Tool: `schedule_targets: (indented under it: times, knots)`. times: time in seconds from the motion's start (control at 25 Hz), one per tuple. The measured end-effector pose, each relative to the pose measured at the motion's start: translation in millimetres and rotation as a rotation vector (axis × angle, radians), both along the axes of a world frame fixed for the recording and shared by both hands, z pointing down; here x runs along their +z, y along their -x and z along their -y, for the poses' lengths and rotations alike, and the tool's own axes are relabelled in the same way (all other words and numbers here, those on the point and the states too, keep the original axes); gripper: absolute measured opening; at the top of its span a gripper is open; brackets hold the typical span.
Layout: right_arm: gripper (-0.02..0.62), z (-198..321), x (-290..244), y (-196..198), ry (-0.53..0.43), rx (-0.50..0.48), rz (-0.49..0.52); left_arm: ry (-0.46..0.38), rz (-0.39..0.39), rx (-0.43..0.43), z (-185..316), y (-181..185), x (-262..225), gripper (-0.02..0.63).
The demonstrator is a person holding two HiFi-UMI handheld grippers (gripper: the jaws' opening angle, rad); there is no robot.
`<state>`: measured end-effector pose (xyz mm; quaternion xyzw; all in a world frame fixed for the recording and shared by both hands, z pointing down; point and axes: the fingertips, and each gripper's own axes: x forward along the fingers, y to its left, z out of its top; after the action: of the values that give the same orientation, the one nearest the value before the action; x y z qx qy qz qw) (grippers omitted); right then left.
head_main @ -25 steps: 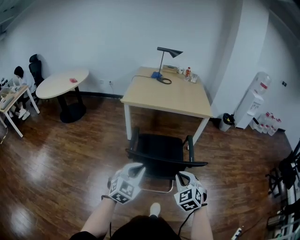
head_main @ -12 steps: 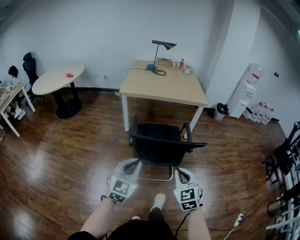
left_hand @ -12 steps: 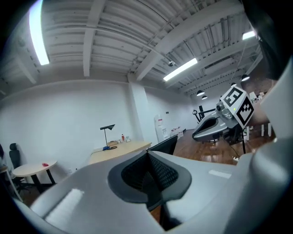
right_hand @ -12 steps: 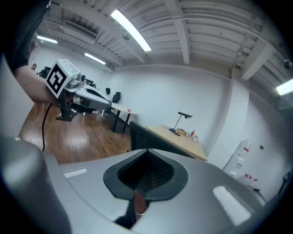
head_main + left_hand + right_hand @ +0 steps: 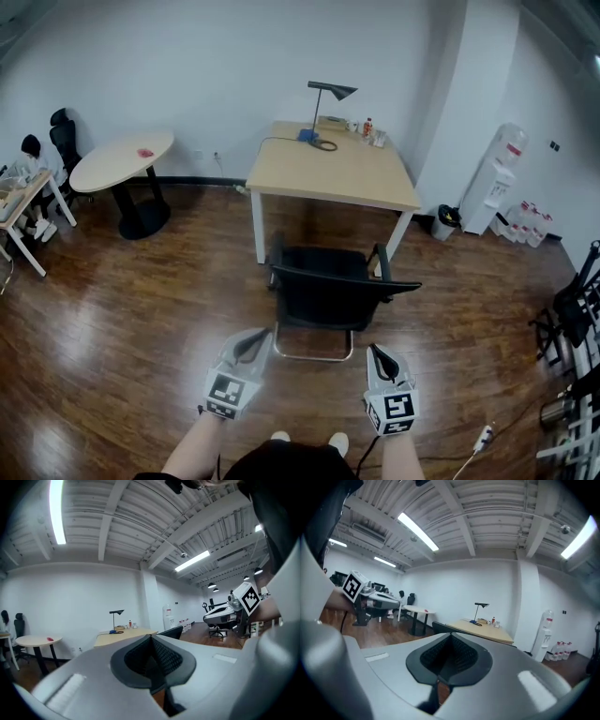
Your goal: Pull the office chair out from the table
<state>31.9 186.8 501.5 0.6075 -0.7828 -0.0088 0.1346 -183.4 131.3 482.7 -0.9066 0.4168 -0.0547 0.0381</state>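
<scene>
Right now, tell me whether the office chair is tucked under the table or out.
Out: the office chair shows its whole seat in front of the table edge.

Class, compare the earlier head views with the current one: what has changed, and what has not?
The left claw and right claw have drawn back from the backrest of the office chair toward the person, now shut, empty and clear of it. The chair stays pulled out from the table.
</scene>
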Motion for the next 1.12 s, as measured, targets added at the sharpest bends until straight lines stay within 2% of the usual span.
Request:
schedule_targets:
  times: [0.16,0.28,0.52,0.76,1.12]
  knots:
    - [0.012,-3.1,-10.5,-0.3,-0.033,-0.011,0.055,0.017,-0.045,-0.072,-3.9,18.6,0.4,0.002]
    - [0.012,-11.1,-16.2,-5.5,-0.055,-0.006,0.068,0.018,-0.080,-0.089,-8.2,24.0,-1.1,0.002]
    - [0.012,-22.5,-19.5,-29.6,-0.076,0.005,0.126,0.016,-0.124,-0.099,-14.3,10.8,-4.6,0.002]
    - [0.012,-18.6,-25.0,-50.2,-0.086,-0.003,0.123,-0.019,-0.164,-0.145,-17.1,-0.1,-11.8,0.002]
    - [0.011,-18.9,-22.3,-83.4,-0.077,-0.024,0.133,-0.039,-0.165,-0.191,-11.2,-19.5,-9.9,0.002]
